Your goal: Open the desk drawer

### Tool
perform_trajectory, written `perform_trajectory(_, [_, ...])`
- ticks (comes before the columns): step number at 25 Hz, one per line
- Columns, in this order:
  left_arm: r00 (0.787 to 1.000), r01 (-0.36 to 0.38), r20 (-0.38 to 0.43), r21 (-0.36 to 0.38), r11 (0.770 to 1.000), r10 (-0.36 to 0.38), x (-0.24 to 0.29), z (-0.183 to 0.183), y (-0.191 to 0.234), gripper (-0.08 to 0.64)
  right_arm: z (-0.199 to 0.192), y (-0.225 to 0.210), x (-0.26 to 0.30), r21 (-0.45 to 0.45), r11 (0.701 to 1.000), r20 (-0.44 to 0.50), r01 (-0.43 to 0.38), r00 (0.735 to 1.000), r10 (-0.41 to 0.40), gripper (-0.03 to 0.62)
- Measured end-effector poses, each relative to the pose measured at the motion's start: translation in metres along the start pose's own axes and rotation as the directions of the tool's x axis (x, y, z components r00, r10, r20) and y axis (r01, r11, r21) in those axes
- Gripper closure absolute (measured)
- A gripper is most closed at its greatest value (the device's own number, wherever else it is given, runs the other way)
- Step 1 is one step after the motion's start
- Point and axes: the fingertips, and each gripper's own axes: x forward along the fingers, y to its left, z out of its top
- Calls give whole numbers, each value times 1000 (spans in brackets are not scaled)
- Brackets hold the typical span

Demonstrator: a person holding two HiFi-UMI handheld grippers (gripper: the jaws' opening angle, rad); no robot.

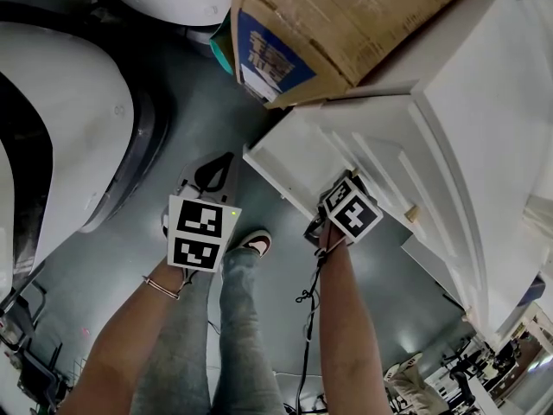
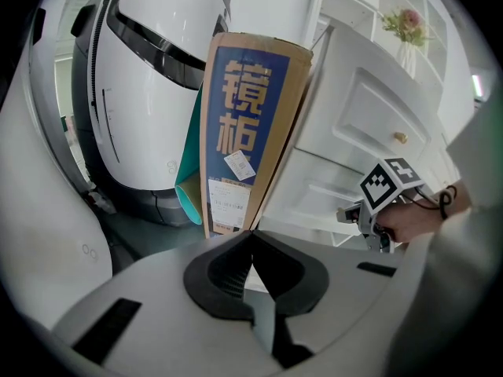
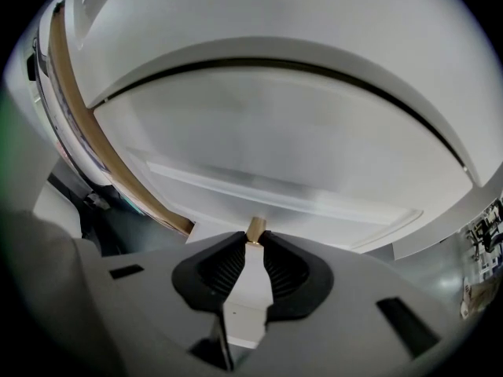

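Note:
The white desk drawer (image 3: 299, 148) fills the right gripper view, and its small brass knob (image 3: 255, 229) sits between my right gripper's (image 3: 255, 240) black fingertips, which touch it on both sides. In the head view the right gripper (image 1: 335, 199) is pressed up to the drawer front (image 1: 298, 162), its jaws hidden under the marker cube. From the left gripper view the same gripper (image 2: 351, 215) shows at the drawer (image 2: 314, 199). My left gripper (image 2: 251, 236) hangs off to the left of the desk (image 1: 226, 161). Its tips meet with nothing between them.
A tall cardboard box (image 1: 328, 24) leans on the desk's left side, seen upright as box (image 2: 247, 132). A big white rounded machine (image 1: 60, 128) stands at the left. A second brass knob (image 2: 401, 138) is on the door above. The person's shoe (image 1: 255, 243) is on the grey floor.

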Motion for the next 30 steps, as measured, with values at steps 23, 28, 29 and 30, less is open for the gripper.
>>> perform_trajectory(23, [1000,-20,5,-50,999,20,-24,-30,8,541,-40,11,-21,5,1000,-4,-13,1000,13,512])
perform_trajectory(28, [1000,-19,8,-56,998,19,-30,-37,7,541,-50,14,-27,0,1000,-11,-14,1000,14,512])
perform_trajectory(29, [1000,-20,9,-56,998,20,-31,-38,8,541,-52,15,-28,0,1000,-13,-14,1000,14,512])
perform_trajectory(30, [1000,-20,10,-58,998,21,-32,-39,8,541,-54,15,-29,-2,1000,-14,-16,1000,16,512])
